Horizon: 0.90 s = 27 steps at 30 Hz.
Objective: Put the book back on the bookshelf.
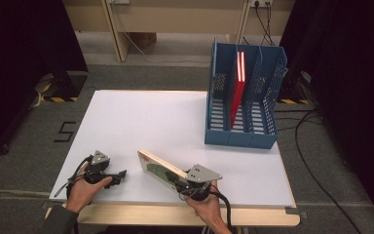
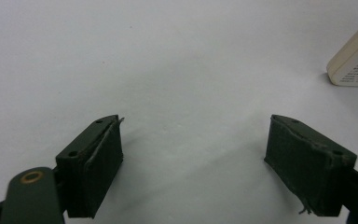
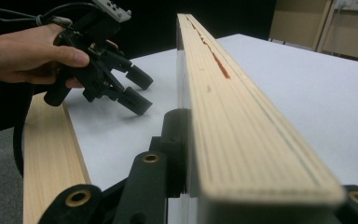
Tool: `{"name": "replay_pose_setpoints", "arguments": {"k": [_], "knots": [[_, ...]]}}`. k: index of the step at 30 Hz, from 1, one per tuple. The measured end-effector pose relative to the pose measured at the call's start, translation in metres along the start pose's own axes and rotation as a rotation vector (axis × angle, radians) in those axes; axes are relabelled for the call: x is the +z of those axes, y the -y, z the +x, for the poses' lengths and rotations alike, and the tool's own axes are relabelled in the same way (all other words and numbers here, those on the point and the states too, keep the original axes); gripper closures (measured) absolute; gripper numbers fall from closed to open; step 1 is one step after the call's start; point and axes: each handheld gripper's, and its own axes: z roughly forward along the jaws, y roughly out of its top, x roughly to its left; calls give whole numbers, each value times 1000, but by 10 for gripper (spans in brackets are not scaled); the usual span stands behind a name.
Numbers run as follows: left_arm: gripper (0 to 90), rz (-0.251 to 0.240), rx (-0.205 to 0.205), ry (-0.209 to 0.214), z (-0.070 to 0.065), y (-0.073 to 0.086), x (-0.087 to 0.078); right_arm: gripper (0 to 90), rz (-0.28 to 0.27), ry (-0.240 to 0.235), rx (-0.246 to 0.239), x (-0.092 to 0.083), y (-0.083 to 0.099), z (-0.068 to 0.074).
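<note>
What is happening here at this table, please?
A person works at a white table with a gripper in each hand. The right gripper is shut on a book, holding it tilted near the table's front edge. The left gripper is open and holds nothing, close above the table to the left of the book. At the far right of the table stands a blue file rack with a red book upright in one of its slots.

The left gripper [image 2: 193, 154] has its two black jaws wide apart over the white table [image 2: 168, 60]. Nothing is between them. Far ahead on its right is the corner of a book [image 2: 356, 58].
</note>
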Motion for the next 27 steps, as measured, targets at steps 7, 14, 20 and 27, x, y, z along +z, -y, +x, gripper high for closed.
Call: {"name": "replay_pose_setpoints", "arguments": {"k": [7,14,20,27], "knots": [[179,1,1,-1,0,0,0,726,-24,5,12,2,5,-3],[179,0,-1,0,0,0,0,731,-18,-9,19,10,7,-2],[180,1,1,0,0,0,0,761,-27,-18,37,10,7,-1],[180,1,0,0,0,0,0,764,-49,-25,33,5,-3,0]]}}
